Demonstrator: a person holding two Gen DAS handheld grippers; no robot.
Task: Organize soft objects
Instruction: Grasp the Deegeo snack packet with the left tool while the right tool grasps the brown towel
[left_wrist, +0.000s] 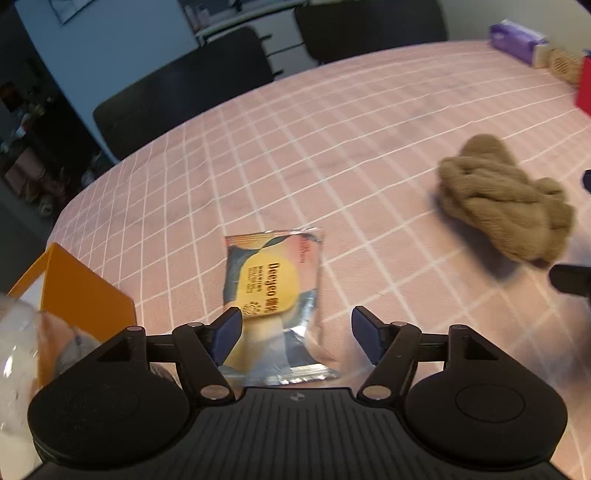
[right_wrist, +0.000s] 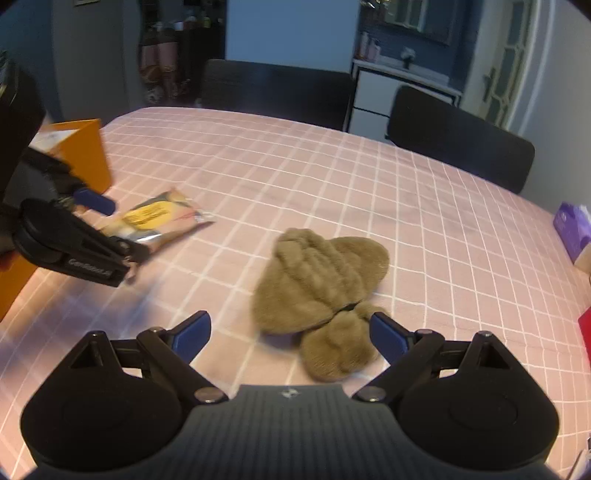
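1. On the pink checked tablecloth (right_wrist: 332, 166), two soft things wait: a foil snack packet (left_wrist: 271, 291) and a pair of fluffy brown slippers (right_wrist: 321, 280).
2. Left gripper (left_wrist: 297, 334) hangs right over the packet, fingers spread wide, gripping nothing. The packet's long axis runs straight away from the camera, along the fingers, and its near half sits between the blue pads (left_wrist: 227, 334).
3. Right gripper (right_wrist: 290, 338) is released too, jaws gaping, nothing held. The slippers lie just ahead, slightly right of centre, the nearer one already between the fingertips, its toe end by the right pad.
4. An orange box (left_wrist: 85, 288) stands just left of the packet, likely the drop spot.
5. Each hand is nearest its own target: left for the packet, right for the slippers. My read: both need only drop a touch and close.
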